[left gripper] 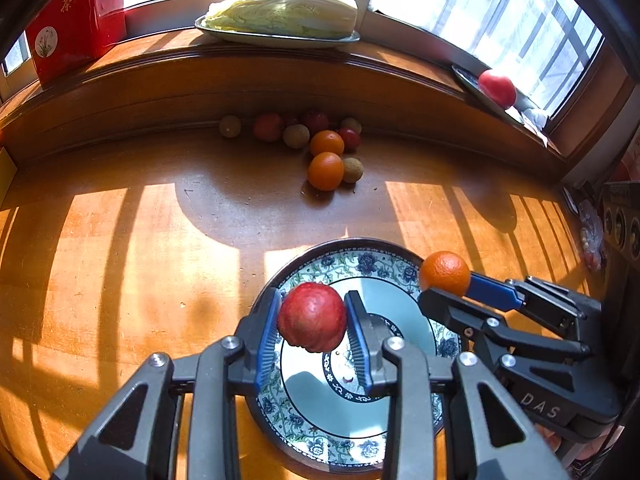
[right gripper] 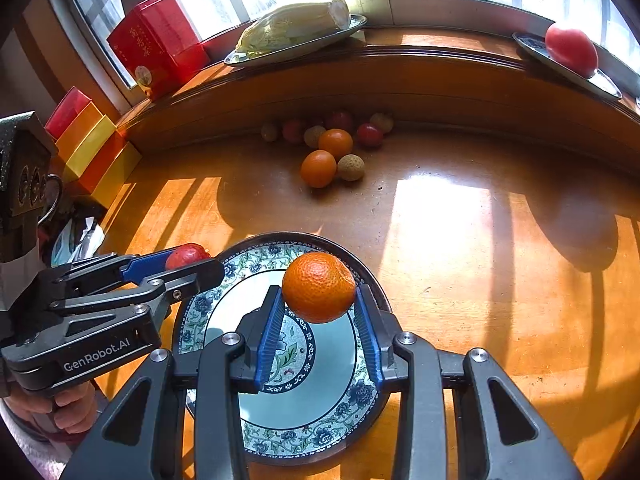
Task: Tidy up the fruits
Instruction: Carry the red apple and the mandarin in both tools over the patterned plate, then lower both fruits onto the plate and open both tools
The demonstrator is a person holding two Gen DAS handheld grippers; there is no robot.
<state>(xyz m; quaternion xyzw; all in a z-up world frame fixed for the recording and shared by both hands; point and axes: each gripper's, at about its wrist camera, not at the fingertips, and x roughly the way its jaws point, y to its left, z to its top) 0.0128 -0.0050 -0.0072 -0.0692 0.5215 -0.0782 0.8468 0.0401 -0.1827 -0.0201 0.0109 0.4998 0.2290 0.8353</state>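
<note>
My left gripper (left gripper: 313, 316) is shut on a red fruit (left gripper: 312, 317) and holds it above the blue-patterned plate (left gripper: 384, 264). My right gripper (right gripper: 319, 300) is shut on an orange (right gripper: 319, 287) above the same plate (right gripper: 256, 256). In the left wrist view the right gripper (left gripper: 444, 280) with its orange (left gripper: 445, 273) is over the plate's right rim. In the right wrist view the left gripper (right gripper: 192, 260) with the red fruit (right gripper: 186, 254) is at the plate's left rim. A pile of several fruits (left gripper: 326, 160) (right gripper: 332, 148) lies by the far ledge.
A cabbage on a metal tray (left gripper: 280, 14) (right gripper: 296, 28) and a red tea box (left gripper: 68, 28) (right gripper: 156, 48) sit on the windowsill. A tomato on a dish (left gripper: 497, 88) (right gripper: 571, 50) sits at right. Coloured boxes (right gripper: 92, 148) stand at left.
</note>
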